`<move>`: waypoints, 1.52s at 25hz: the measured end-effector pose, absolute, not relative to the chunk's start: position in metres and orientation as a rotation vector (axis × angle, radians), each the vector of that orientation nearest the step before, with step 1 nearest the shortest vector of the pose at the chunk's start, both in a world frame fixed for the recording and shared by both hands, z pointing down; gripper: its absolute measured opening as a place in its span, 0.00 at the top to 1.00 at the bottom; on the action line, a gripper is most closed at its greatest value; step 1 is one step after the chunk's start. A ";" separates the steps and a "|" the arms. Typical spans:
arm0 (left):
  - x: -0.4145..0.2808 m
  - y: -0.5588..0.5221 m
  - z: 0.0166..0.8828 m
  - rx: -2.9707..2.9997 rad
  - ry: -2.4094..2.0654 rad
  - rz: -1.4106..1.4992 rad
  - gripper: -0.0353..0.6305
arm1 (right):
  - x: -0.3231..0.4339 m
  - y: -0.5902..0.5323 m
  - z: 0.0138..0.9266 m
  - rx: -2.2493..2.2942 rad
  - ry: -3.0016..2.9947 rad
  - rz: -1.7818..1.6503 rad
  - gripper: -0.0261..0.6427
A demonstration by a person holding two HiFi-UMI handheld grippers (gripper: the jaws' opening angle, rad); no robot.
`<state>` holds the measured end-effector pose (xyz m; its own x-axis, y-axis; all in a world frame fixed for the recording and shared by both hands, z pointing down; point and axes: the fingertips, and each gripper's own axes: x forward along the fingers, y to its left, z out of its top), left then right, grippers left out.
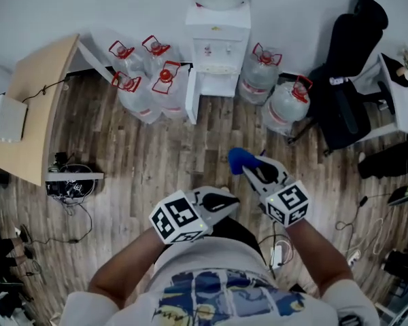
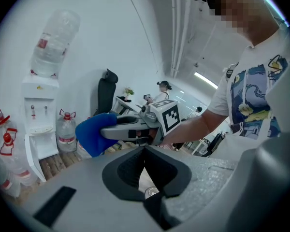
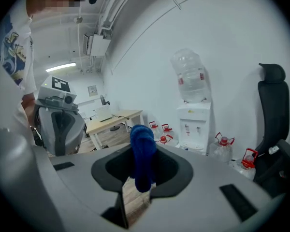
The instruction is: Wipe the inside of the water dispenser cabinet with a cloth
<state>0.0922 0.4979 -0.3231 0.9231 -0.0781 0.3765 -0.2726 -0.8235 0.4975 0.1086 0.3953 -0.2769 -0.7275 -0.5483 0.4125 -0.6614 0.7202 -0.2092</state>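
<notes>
Nearest, at 6 o'clock in the head view, a person in a printed shirt (image 1: 217, 294) holds two grey claws over a wood-plank floor (image 1: 156, 161). The left claw (image 1: 226, 200) has its tips pressed together with nothing between them. Just beyond it, toward 1 o'clock, the right claw (image 1: 250, 167) pinches a bunched bright blue cloth (image 1: 238, 158), which stands up past the jaw tips and runs down between them.

The cloth looks light, soft and easily crushed, so it should fold into edges and corners. It would probably slip only if held by a thin fringe. A grip across the thick middle of the bunch seems best, leaving a pad free in front for wiping.

Farther off, at 12 o'clock against the wall, stands the white water dispenser (image 1: 217, 36). Its lower cabinet door (image 1: 190, 99) is swung open, and it is well apart from the cloth. Beside it sit clear water jugs with red caps (image 1: 164, 87), at 11 and 1 o'clock. A pale wooden table (image 1: 34, 94) is at 10 and a black office chair (image 1: 347, 66) at 2.
</notes>
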 end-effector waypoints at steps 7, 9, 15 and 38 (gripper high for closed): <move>0.100 0.433 -0.307 2.489 -0.218 0.445 0.95 | 0.096 0.316 -0.251 0.918 -2.595 0.529 0.83; 0.097 0.414 -0.300 2.484 -0.198 0.438 0.95 | 0.090 0.294 -0.239 0.922 -2.583 0.537 0.83; 0.080 0.355 -0.276 2.488 -0.078 0.429 0.95 | 0.059 0.228 -0.197 0.931 -2.500 0.539 0.83; 0.092 0.124 0.047 2.497 -0.088 0.276 0.95 | 0.014 -0.059 0.229 0.949 -2.393 0.460 0.83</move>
